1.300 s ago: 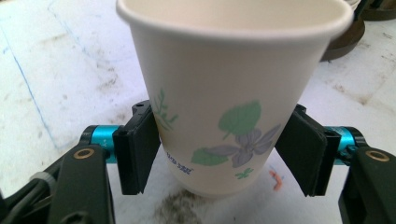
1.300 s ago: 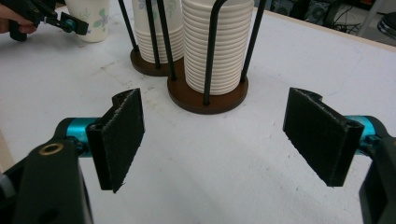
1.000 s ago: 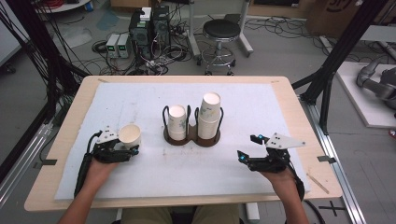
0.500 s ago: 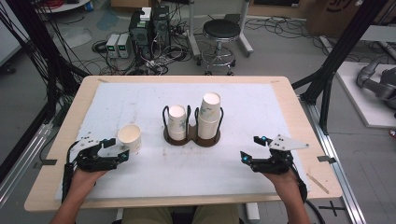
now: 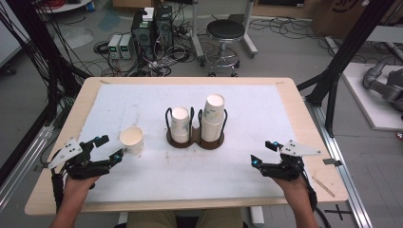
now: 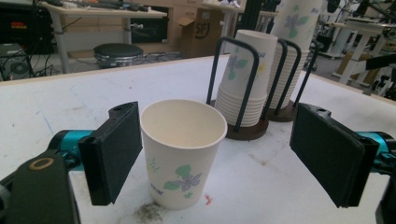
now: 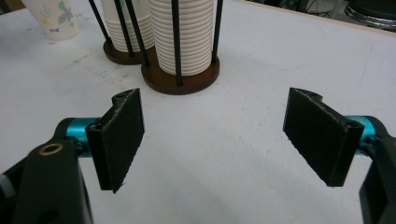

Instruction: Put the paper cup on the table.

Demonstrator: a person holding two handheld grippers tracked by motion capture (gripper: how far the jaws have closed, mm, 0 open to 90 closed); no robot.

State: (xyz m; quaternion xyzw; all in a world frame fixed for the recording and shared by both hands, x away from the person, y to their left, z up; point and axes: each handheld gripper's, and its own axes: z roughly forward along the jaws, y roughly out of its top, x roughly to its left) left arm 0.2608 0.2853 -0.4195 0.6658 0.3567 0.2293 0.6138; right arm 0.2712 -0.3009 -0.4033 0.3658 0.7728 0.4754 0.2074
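The paper cup [image 6: 181,151] stands upright on the tabletop [image 5: 247,166], left of the cup holder [image 5: 196,137]. The left gripper [image 5: 107,148] has just spread its fingers, cup loose between. The right gripper [image 5: 260,152] is spread too. Light and crushable; pinch gently mid-wall.

Black grippers [image 5: 105,148] (teal joints), grey three-cornered plates, bare forearms.
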